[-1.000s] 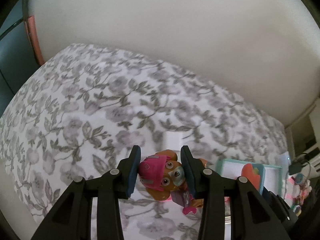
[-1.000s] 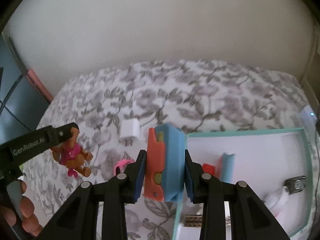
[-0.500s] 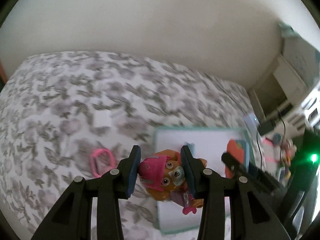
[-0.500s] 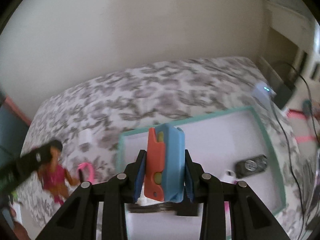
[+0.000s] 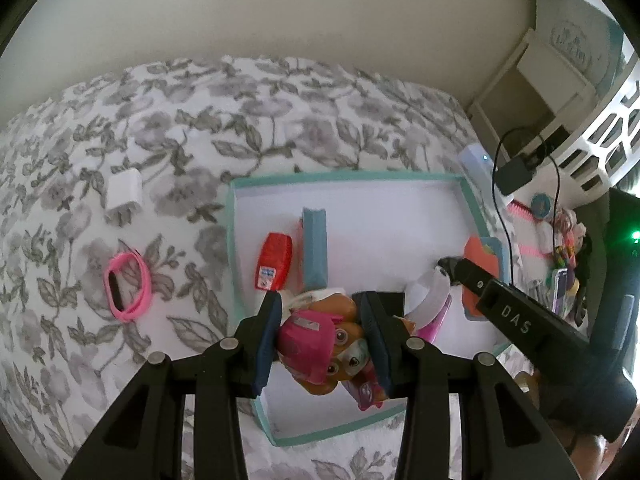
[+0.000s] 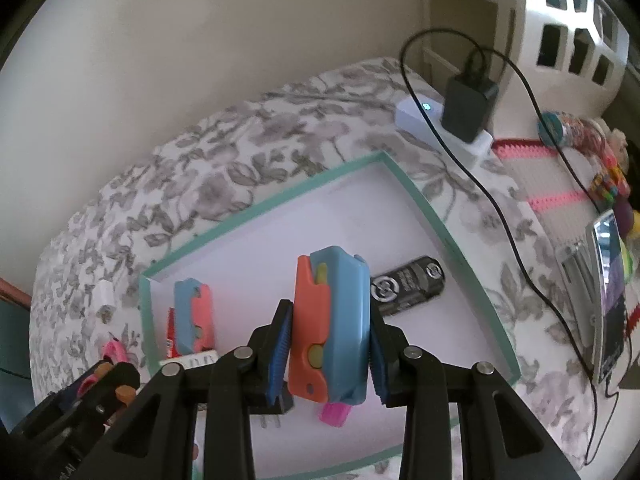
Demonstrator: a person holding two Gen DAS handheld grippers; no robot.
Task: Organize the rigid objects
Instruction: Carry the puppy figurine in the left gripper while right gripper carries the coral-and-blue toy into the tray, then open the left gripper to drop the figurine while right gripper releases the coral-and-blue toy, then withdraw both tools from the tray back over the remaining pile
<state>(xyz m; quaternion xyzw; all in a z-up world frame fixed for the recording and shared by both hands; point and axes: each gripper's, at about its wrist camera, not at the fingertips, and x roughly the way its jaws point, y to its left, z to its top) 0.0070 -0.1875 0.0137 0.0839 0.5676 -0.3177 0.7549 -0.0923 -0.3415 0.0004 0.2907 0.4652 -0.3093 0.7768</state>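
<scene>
Two toys hang over the teal tray (image 5: 230, 240), already part-filled: left hand-held gripper (image 5: 322, 342) pinching a pup figure (image 5: 320, 344), right hand-held gripper (image 6: 328, 344) pinching a blue-orange case (image 6: 332, 320). Pink band (image 5: 127, 282) and white plug (image 5: 124, 194) remain on the bed.

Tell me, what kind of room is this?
Probably a bedroom or a child's room. A flowered bedspread covers what looks like a bed against a plain wall, a teal-rimmed box of small toys sits on it, and a white basket stands alongside.
</scene>
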